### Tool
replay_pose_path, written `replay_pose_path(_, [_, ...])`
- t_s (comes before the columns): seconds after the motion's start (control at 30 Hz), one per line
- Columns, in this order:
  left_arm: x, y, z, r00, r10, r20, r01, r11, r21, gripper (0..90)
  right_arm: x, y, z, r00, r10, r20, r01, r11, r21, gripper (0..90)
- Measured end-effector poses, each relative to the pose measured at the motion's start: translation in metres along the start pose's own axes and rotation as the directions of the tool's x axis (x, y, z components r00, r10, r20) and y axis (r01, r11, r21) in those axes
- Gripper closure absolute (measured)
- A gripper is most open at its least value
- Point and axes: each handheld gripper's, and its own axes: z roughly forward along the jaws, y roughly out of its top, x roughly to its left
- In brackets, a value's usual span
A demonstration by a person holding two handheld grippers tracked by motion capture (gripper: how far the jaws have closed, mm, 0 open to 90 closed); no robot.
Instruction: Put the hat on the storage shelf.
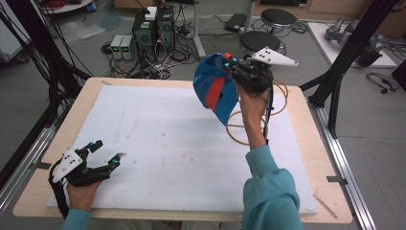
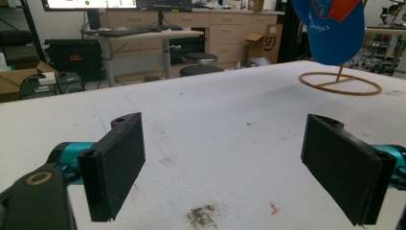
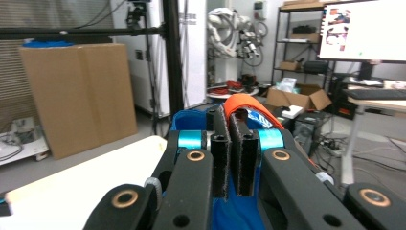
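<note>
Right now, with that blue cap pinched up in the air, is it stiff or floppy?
Probably soft: the blue cap hangs from the right gripper by a pinched bit of cloth. It looks light, since one hand lifts it. Its orange-trimmed brim likely stays stiffer.

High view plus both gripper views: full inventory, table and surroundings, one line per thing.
cap: 1, blue with orange strap, held up above the table's far right
wire stand: 1, tan ring base, on the mat at far right, below the cap
mat: 1, white, stained, covering most of the table
table: 1, light wood
stools: 2, black, on the floor beyond the table
computer towers: 2, black, on the floor beyond the table
left gripper: 1, black, near left of the mat, jaws wide apart
right gripper: 1, black, raised, jaws closed on the cap
</note>
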Motion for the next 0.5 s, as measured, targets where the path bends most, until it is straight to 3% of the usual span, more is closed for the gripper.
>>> replay_pose_path(0.3, [0.0, 0.0, 0.0, 1.0, 0.004, 0.0, -0.004, 1.0, -0.002, 15.5, -0.021, 0.006, -0.007, 0.9972, 0.01, 0.074, -0.011, 1.0, 0.006, 88.0])
replay_pose_path(0.5, [-0.001, 0.0, 0.0, 1.0, 0.003, 0.0, -0.003, 1.0, -0.004, 15.5, -0.038, 0.005, -0.018, 0.9908, 0.037, 0.131, -0.038, 0.999, 0.008, 88.0])
